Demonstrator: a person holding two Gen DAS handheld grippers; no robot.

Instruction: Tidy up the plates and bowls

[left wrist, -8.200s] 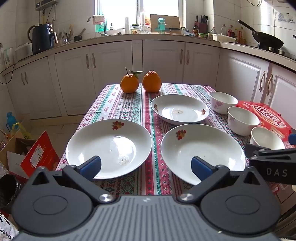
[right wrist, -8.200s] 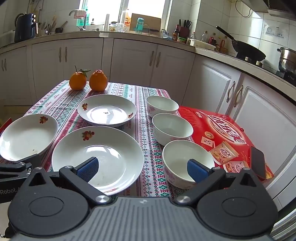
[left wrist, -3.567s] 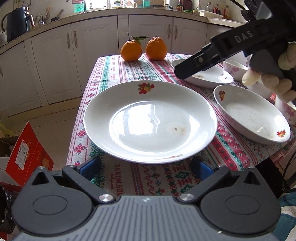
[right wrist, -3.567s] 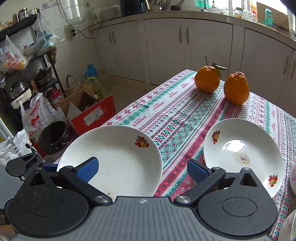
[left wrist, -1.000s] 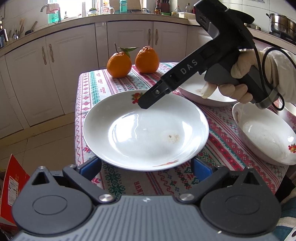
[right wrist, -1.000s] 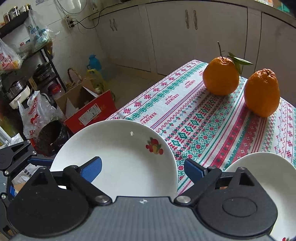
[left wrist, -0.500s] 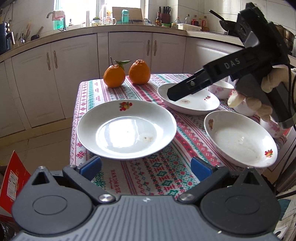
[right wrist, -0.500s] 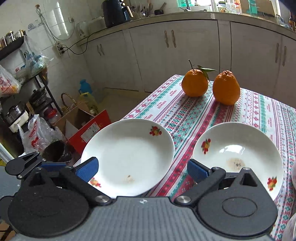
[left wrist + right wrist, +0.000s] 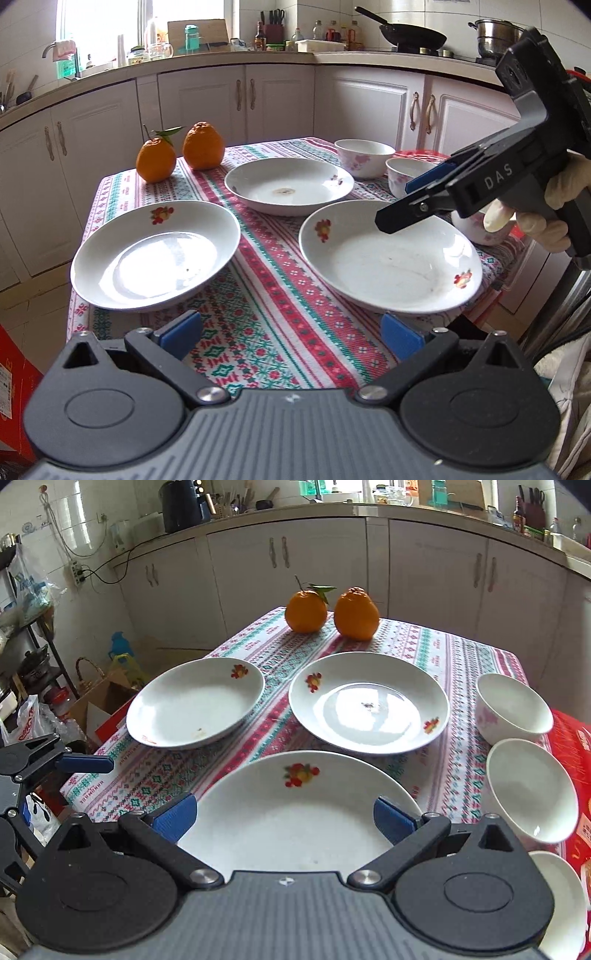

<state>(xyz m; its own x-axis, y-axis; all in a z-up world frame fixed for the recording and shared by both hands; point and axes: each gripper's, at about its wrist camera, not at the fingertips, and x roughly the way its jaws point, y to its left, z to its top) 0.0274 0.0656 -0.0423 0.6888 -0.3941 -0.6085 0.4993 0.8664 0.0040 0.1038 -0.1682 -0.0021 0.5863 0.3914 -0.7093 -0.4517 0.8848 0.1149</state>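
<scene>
White kitchen cabinets ring a small table (image 9: 266, 295) laid with a striped patterned cloth, two oranges (image 9: 332, 609) at its far end. Three plates lie apart on it: the left plate (image 9: 155, 254), the far plate (image 9: 288, 184) and the near plate (image 9: 295, 812). Three bowls (image 9: 528, 786) run in a line down the right edge, none stacked. The relation that matters is that the near plate sits directly under and ahead of the right gripper (image 9: 284, 816), whose jaws stand wide and empty over its near half. The left gripper (image 9: 291, 330), equally wide and empty, hangs back past the table's front edge, aimed between the left and near plates. By my reading the right hand is closer to a pick, and the near plate's rim overhanging the table edge offers the easiest bite.
</scene>
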